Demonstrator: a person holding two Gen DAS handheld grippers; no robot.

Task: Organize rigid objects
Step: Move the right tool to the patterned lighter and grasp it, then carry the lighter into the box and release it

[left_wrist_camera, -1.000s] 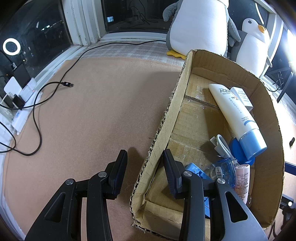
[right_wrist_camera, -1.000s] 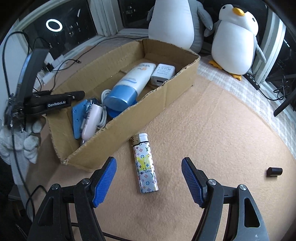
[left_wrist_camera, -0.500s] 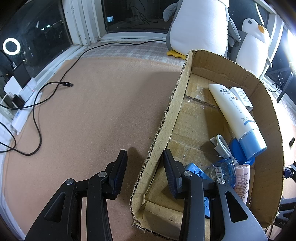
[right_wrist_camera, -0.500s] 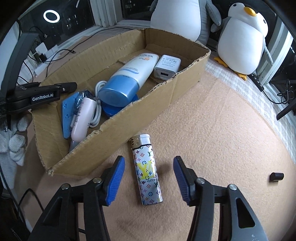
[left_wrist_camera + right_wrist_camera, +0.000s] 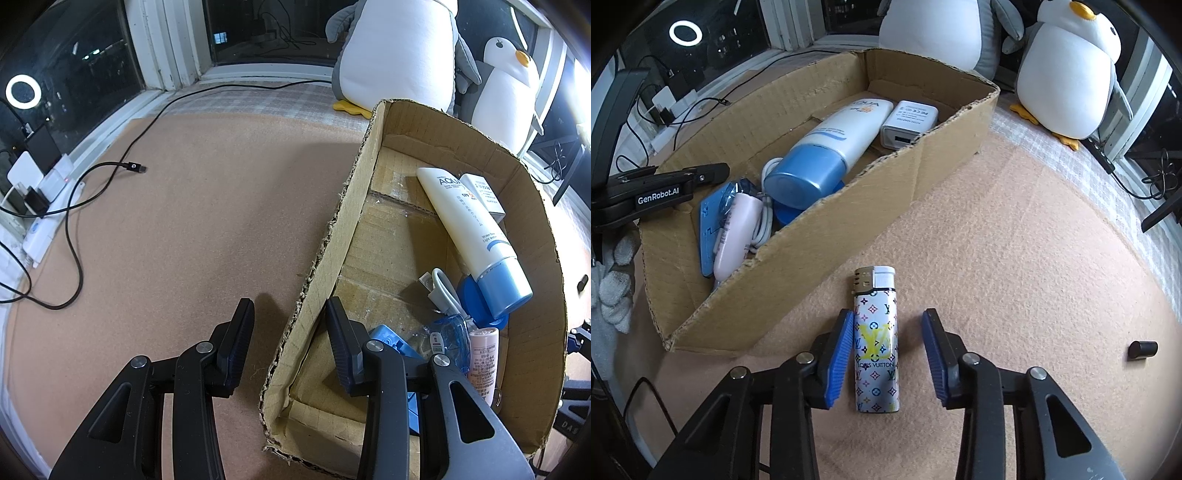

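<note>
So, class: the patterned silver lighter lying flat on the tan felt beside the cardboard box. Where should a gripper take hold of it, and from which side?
Grip the patterned silver lighter across its narrow width at mid-body, coming from above. It lies flat with both long flat sides free. The right gripper already straddles it, jaws closing, clear of the cardboard box.

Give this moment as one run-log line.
left gripper: shut on box wall | right gripper: closing around lighter
</note>
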